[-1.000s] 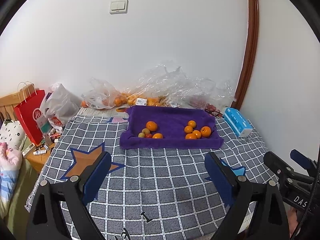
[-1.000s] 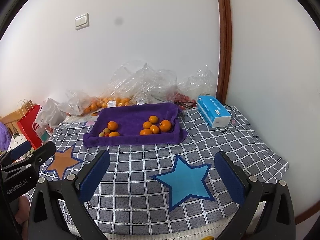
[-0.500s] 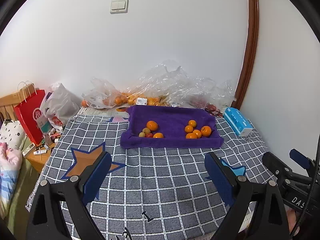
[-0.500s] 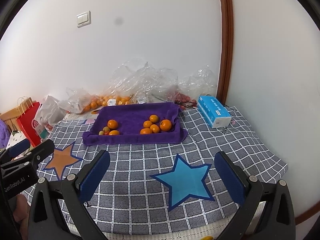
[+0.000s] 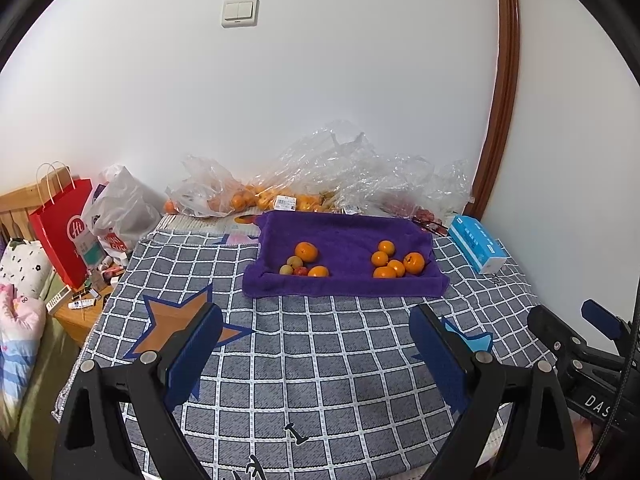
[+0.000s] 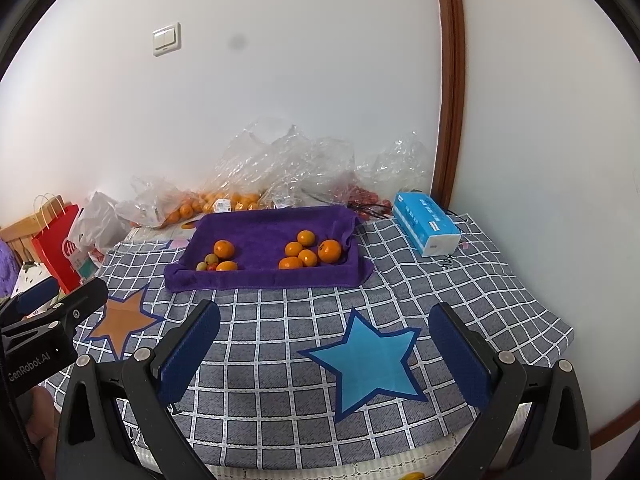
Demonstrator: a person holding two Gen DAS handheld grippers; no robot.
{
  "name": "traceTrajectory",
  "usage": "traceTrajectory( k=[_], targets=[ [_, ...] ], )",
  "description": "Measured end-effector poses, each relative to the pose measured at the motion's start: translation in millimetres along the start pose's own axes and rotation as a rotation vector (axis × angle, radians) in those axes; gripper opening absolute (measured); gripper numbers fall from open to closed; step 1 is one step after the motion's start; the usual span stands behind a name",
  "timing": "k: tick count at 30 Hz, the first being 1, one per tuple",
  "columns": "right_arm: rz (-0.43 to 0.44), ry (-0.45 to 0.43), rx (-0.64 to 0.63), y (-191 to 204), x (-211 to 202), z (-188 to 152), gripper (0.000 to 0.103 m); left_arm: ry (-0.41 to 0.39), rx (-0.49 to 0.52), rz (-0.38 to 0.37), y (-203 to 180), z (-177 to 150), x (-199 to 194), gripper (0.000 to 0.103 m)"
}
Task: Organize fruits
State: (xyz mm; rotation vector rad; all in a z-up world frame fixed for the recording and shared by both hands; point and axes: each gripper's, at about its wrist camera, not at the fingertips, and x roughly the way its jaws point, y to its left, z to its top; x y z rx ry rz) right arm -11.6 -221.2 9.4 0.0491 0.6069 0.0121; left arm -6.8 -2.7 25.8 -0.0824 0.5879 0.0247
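both claws hang spread and empty over the checked cloth: left claw (image 5: pixel 316 344), right claw (image 6: pixel 324 344). the tangerines (image 5: pixel 394 264) sit in two clusters on the purple towel-lined tray (image 5: pixel 344 236), well ahead. they look light, round and soft-skinned, likely to roll; best pinched gently across the middle.

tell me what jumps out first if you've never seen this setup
The purple towel shaped into a tray stands out, mid-table on the checked cloth. It holds five oranges bunched at its right, and two oranges with small greenish and red fruits at its left. Both grippers, left and right, hang open and empty near the table's front.
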Motion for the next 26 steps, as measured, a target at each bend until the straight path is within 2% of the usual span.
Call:
traceTrajectory(
  k=[26],
  targets=[
    [-0.01,0.002,-0.011,1.1,0.5,0.8,0.103,-0.009,0.006,-0.008,-1.7,2.4,-1.5,0.095]
  ],
)
